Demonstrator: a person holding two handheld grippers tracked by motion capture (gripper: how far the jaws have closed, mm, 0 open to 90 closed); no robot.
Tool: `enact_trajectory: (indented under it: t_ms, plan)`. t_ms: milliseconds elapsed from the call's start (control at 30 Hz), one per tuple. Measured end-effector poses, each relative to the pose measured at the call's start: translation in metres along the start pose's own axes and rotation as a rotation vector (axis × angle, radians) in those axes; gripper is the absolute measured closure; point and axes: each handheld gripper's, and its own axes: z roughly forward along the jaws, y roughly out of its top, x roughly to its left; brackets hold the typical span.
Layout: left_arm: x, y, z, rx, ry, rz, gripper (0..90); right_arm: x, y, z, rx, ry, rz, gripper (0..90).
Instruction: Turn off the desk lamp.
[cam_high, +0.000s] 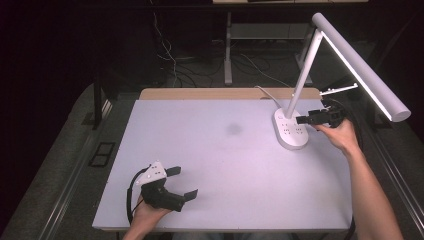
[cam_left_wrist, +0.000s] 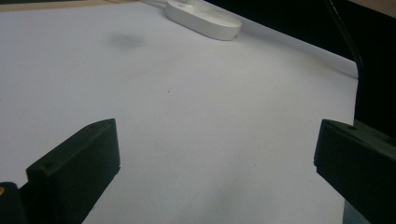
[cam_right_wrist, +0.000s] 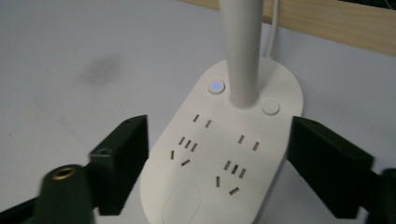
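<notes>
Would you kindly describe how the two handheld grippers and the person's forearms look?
Both the left gripper and the right gripper are black, each with two blocky jaws and a trailing black cable. The left carries a grey three-cornered plate. The forearms are bare, with no sleeves visible.

Table (cam_high: 220, 165): pale lilac-white top; a strip of bare wood runs along the far edge
Lamp base (cam_high: 290, 129): white oval, standing near the far right corner; rows of socket slots in its top; a small button lit blue beside the stem
Lamp stem (cam_high: 303, 75): white, rising tilted from the base
Smudge (cam_high: 233, 129): dark faint mark, just left of the base
Cable (cam_high: 265, 91): white, crossing the far edge behind the base
</notes>
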Motion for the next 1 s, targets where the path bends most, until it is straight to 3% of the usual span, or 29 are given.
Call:
enact_trajectory:
  t_ms: [300,367,700,1000]
  plan:
    - [0.0,0.0,0.001,0.003,0.001,0.004,0.0,-0.02,0.001,0.004,0.003,0.004,0.054,50.7]
    - [0.0,0.0,0.001,0.005,0.002,0.005,0.0,-0.021,0.001,0.004,-0.003,0.003,0.061,52.5]
    - [0.0,0.0,0.0,0.0,0.004,0.0,0.0,-0.031,0.002,0.016,-0.077,0.017,0.127,81.8]
    - [0.0,0.0,0.001,0.0,0.003,-0.001,0.0,-0.031,0.003,0.03,-0.071,-0.024,0.14,89.9]
